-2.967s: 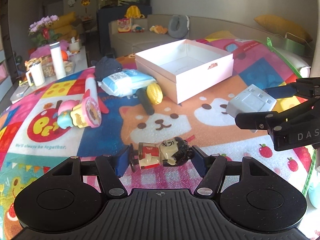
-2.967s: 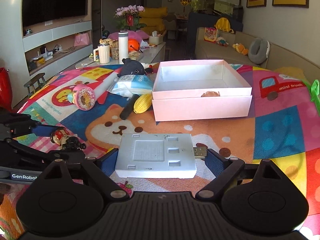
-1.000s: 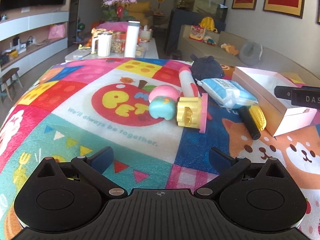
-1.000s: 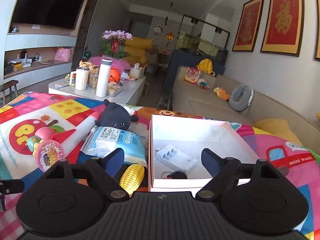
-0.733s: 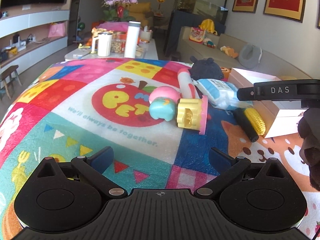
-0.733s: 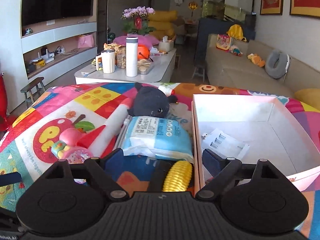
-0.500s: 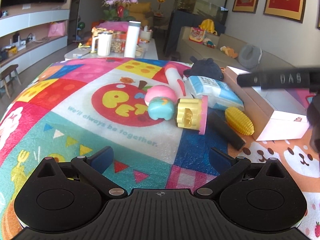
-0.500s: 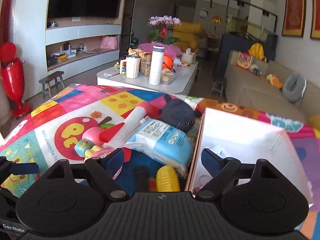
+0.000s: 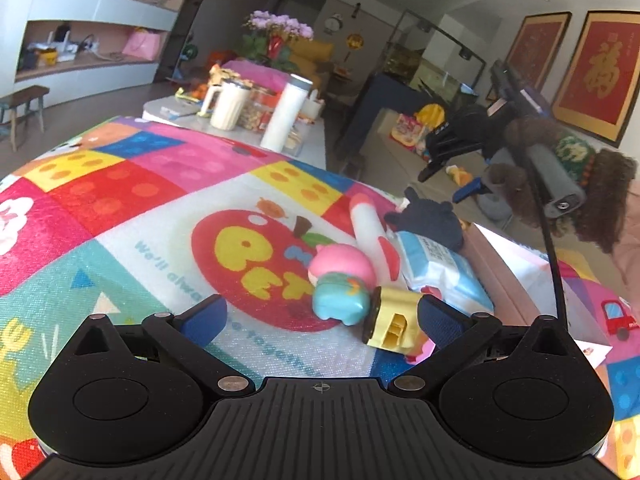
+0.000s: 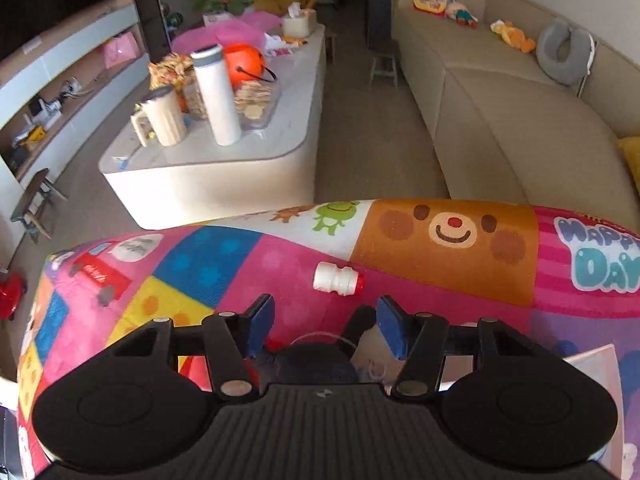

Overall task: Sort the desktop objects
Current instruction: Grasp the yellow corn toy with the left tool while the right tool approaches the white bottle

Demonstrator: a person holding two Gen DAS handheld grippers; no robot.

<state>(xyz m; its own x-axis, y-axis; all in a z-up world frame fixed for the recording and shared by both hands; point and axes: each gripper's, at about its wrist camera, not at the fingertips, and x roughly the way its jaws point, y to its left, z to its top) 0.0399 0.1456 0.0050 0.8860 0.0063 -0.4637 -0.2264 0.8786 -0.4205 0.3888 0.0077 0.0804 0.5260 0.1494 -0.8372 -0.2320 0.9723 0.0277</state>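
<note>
Two tongs: your left tongs gape over the toy on the mat, your right tongs are closing above the plush, gripping nothing.

Bright daylight, soft shadows; fisheye bending edges, slight motion blur.

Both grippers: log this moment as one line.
left gripper: open, around toy stamp | right gripper: closing, above dark plush
</note>
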